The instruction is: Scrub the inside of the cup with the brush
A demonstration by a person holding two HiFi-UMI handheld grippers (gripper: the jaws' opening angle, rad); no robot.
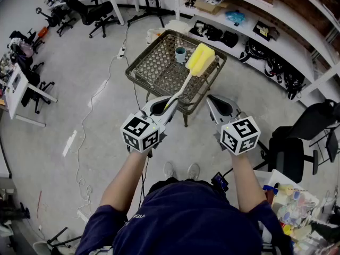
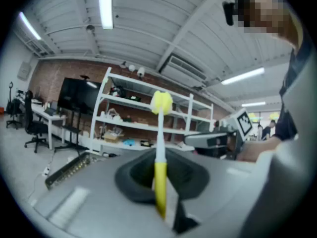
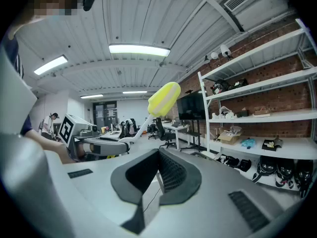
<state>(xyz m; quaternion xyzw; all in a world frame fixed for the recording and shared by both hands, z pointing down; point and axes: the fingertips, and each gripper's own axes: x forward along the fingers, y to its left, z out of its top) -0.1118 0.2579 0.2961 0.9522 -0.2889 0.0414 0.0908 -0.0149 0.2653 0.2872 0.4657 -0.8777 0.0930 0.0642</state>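
My left gripper (image 1: pixel 171 103) is shut on the handle of a brush (image 1: pixel 187 77) with a white stem and a yellow sponge head (image 1: pixel 200 59), held up over the wire basket table (image 1: pixel 150 62). In the left gripper view the brush (image 2: pixel 161 152) rises straight from the jaws, head (image 2: pixel 161 102) on top. A small teal cup (image 1: pixel 180 53) stands upright in the basket, just left of the sponge head. My right gripper (image 1: pixel 213 102) is shut and empty, to the right of the brush; its view shows the sponge head (image 3: pixel 164 97) and the left gripper (image 3: pixel 101 146) at left.
White shelving (image 1: pixel 276 41) with bags and boxes runs along the right. Office chairs (image 1: pixel 90 12) and desks stand at the back left, another chair (image 1: pixel 289 147) at right. A cable (image 1: pixel 87 116) trails over the grey floor. The person's feet (image 1: pixel 180 171) are below the basket.
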